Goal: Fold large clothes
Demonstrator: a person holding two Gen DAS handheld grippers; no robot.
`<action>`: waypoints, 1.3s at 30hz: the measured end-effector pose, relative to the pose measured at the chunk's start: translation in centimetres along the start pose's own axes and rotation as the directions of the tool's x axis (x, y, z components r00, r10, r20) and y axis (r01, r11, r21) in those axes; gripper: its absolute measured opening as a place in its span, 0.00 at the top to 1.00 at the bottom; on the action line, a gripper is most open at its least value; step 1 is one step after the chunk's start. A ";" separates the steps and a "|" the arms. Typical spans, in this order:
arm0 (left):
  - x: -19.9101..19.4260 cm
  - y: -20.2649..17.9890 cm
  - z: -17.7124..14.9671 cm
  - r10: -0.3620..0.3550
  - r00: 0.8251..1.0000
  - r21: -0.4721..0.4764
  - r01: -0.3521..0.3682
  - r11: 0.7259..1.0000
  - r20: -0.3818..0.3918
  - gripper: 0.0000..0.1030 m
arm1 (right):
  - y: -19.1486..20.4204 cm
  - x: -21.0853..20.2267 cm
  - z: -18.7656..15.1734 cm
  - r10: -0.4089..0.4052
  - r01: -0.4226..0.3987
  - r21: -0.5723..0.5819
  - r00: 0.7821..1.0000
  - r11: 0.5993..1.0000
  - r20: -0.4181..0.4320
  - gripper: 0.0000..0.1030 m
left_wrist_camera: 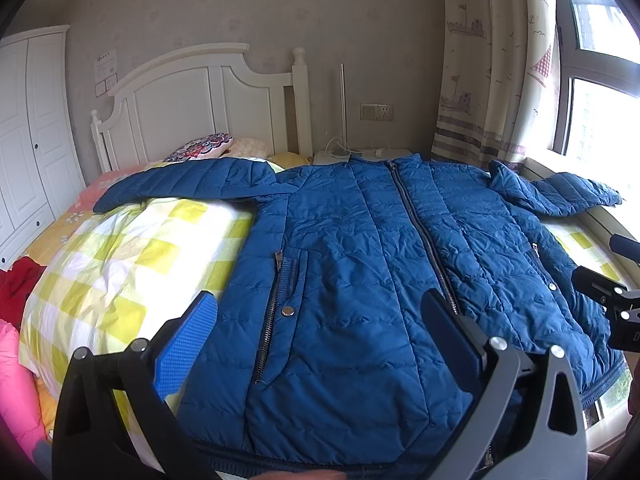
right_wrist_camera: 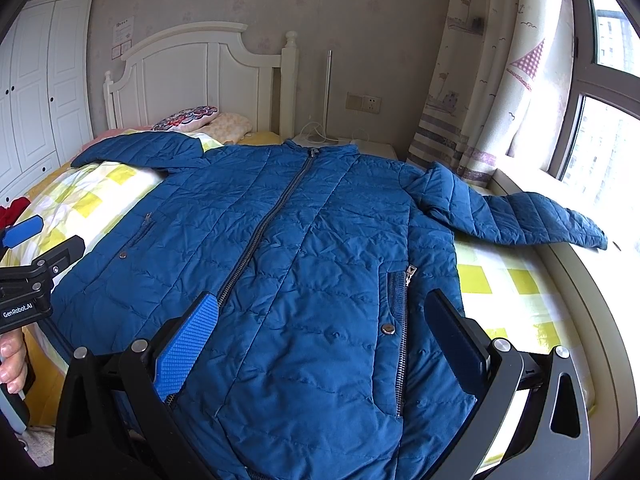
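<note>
A blue quilted jacket (left_wrist_camera: 360, 248) lies flat and zipped, front up, on the bed, collar toward the headboard and both sleeves spread sideways. In the right wrist view the same jacket (right_wrist_camera: 304, 248) fills the middle, its right sleeve (right_wrist_camera: 520, 220) reaching onto the window ledge. My left gripper (left_wrist_camera: 320, 312) hovers open above the hem near the left pocket, with nothing between its fingers. My right gripper (right_wrist_camera: 324, 316) is open too, over the hem by the right pocket zipper. The left gripper (right_wrist_camera: 28, 228) also shows at the left edge of the right wrist view, held by a hand (right_wrist_camera: 12, 360).
The bed carries a yellow-and-white checked quilt (left_wrist_camera: 132, 248) and pillows (left_wrist_camera: 200, 148) before a white headboard (left_wrist_camera: 192, 92). A white wardrobe (left_wrist_camera: 28, 128) stands left; red and pink clothes (left_wrist_camera: 16, 320) lie at the bed's left edge. Nightstand (left_wrist_camera: 360, 156), curtain (left_wrist_camera: 488, 60) and window ledge (right_wrist_camera: 520, 176) on the right.
</note>
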State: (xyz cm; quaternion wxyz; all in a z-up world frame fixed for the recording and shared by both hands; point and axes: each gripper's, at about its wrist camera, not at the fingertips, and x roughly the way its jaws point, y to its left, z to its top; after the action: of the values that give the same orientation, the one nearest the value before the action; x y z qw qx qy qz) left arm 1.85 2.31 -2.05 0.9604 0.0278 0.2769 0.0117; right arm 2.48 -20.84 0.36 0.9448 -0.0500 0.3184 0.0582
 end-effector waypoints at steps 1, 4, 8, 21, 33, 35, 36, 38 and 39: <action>0.0 0.0 0.0 0.001 1.000 0.001 -0.001 1.000 0.000 0.02 | 0.0 0.0 0.0 0.001 -0.001 0.001 1.000 1.000 0.000 0.04; 0.1 -0.1 0.0 0.001 1.000 0.003 -0.001 1.000 -0.001 0.02 | -0.1 0.1 0.0 0.003 -0.003 0.005 1.000 1.000 -0.001 0.04; 0.1 -0.5 0.0 -0.003 1.000 0.022 0.003 1.000 0.013 0.02 | -0.3 0.3 0.0 0.006 -0.006 0.009 1.000 1.000 0.003 0.04; 6.6 -2.8 4.7 -0.019 1.000 0.127 0.017 0.992 0.019 0.02 | -4.3 4.7 0.8 -0.062 0.063 0.047 0.998 0.997 -0.024 0.04; 27.1 -2.2 6.1 -0.001 0.947 0.190 0.066 0.980 -0.322 0.02 | -30.0 18.8 4.9 -0.243 0.344 0.571 0.938 0.745 -0.249 0.04; 28.0 -0.3 6.1 -0.103 0.925 0.058 0.133 0.989 -0.366 0.02 | -33.2 20.4 4.8 -0.260 0.390 0.620 0.920 0.681 -0.293 0.04; 28.2 0.2 6.0 -0.128 0.921 0.029 0.150 0.988 -0.369 0.02 | -34.6 21.4 4.8 -0.267 0.408 0.633 0.912 0.658 -0.310 0.04; 28.5 0.1 5.9 -0.127 0.921 0.031 0.149 0.988 -0.367 0.02 | -35.7 22.5 5.5 -0.302 0.429 0.623 0.903 0.654 -0.305 0.17; 28.6 -0.1 5.8 -0.115 0.923 0.045 0.141 0.989 -0.366 0.02 | -35.9 22.9 6.2 -0.338 0.454 0.602 0.891 0.657 -0.303 0.32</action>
State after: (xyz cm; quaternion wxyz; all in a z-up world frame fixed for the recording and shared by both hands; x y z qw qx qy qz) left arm 29.15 3.02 -12.31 0.8900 0.0407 0.4508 -0.0556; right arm 29.43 -53.73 -6.58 0.8605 0.2125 0.3761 -0.2699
